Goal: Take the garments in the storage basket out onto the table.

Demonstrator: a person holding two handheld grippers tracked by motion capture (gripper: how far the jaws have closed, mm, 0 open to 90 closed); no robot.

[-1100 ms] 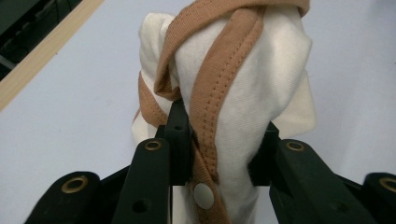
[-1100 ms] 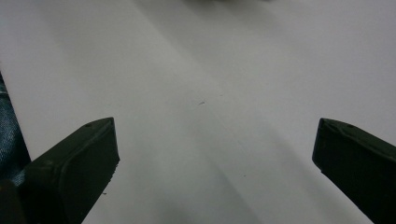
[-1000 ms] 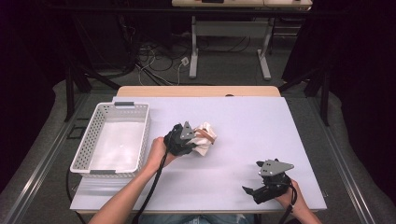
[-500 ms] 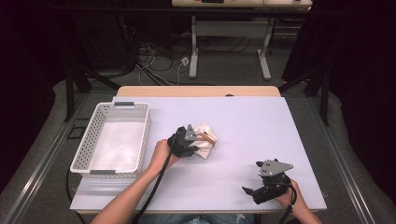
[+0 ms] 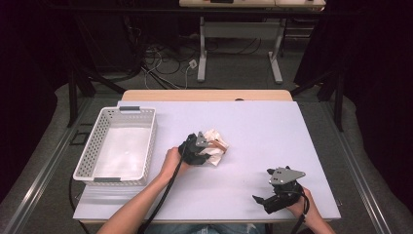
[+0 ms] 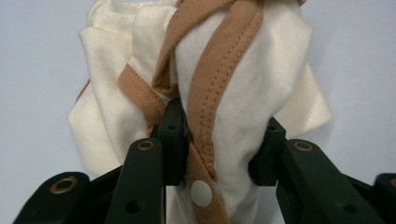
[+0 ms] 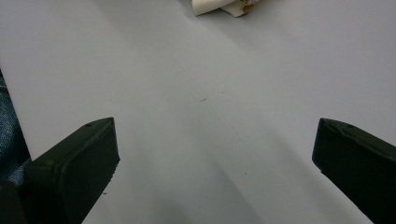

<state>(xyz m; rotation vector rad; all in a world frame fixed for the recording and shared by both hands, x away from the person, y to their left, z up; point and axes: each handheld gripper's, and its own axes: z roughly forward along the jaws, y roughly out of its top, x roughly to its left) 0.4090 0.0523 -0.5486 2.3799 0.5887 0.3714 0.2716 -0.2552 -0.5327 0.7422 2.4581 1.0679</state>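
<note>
White snap (image 6: 201,192) on tan-trimmed cloth (image 6: 233,93) (between left gripper (image 6: 219,140) jaws)

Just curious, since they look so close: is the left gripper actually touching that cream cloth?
Touching. In the left gripper view, the left gripper has both black jaws pressed into the cream cloth, bunching a fold between them.

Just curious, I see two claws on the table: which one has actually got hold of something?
The left claw: its jaws pinch the cream garment with tan trim. The right claw rests apart near the table's front edge, jaws wide, nothing between them.
</note>
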